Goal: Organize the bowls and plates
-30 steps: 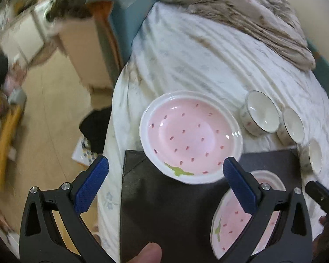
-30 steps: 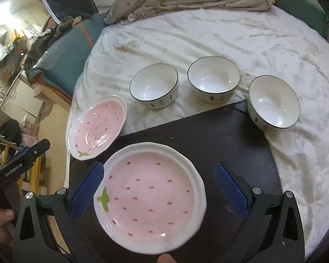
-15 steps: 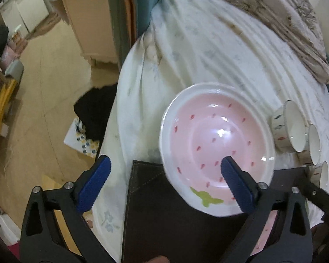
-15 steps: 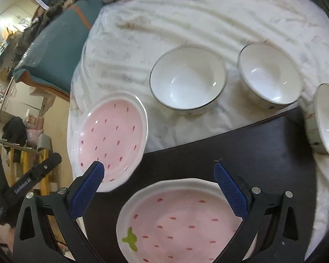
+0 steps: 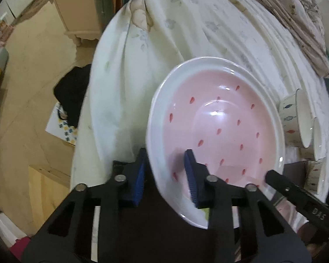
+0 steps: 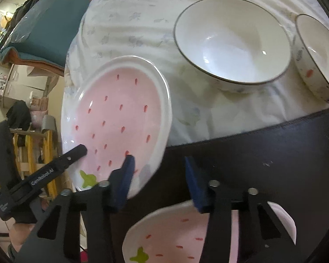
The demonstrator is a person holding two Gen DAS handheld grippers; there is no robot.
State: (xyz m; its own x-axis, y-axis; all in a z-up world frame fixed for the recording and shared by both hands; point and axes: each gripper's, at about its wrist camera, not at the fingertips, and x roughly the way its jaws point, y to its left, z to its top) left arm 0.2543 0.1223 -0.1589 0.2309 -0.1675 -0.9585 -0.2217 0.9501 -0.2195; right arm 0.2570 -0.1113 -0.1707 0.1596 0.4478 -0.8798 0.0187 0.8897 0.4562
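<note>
A pink strawberry plate [image 5: 219, 127] lies on the white sheet, its near edge over a black mat [image 6: 263, 153]. My left gripper [image 5: 165, 173] straddles the plate's left rim, one pad outside and one inside, with its jaws closing and not visibly pressing. My right gripper [image 6: 159, 175] straddles the same plate's [image 6: 120, 114] right rim. It is also closing, with a wide gap at its right pad. A second strawberry plate [image 6: 208, 236] sits on the mat below it. Two white bowls [image 6: 230, 43] [image 6: 317, 54] stand behind.
The sheet [image 5: 142, 54] falls away at the bed's left edge to a wooden floor [image 5: 33, 87]. A brown blanket [image 5: 296, 11] lies at the far side. A teal cushion [image 6: 44, 26] lies beyond the corner. Bowls [image 5: 296, 120] stand close to the plate's right.
Both grippers came down toward the left plate and their jaws narrowed from wide apart. The left now stands over its left rim, the right over its right rim.
</note>
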